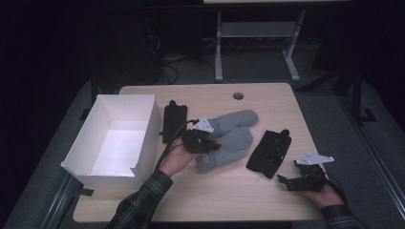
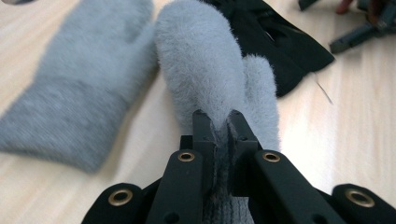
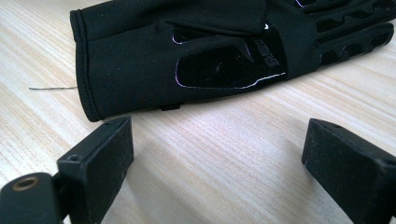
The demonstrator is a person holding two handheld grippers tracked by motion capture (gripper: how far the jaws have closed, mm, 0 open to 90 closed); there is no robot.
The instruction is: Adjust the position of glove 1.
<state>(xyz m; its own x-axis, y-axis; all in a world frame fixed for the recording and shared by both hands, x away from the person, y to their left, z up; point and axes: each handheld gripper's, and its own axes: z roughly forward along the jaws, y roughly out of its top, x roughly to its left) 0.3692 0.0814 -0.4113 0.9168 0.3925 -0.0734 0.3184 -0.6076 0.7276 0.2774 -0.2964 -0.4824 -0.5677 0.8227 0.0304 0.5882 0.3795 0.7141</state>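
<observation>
Two fluffy grey mittens lie side by side in the middle of the table. My left gripper [image 1: 203,141] is shut on the cuff of the nearer mitten [image 1: 229,148]; in the left gripper view its jaws [image 2: 219,121] pinch the knit cuff, and the mitten [image 2: 205,70] stretches away from them. The other mitten [image 2: 88,84] lies flat beside it, farther back on the table [image 1: 236,119]. My right gripper [image 1: 291,182] rests open near the front right edge, just short of a black glove [image 1: 270,152]. That glove's cuff [image 3: 187,56] lies a little beyond the open jaws [image 3: 219,149], with nothing between them.
An open white box [image 1: 119,138] stands at the table's left side. A second black glove [image 1: 174,121] lies between the box and the mittens. A loose thread [image 3: 51,87] sticks out beside the right glove's cuff. The table's front edge [image 1: 229,205] is bare wood.
</observation>
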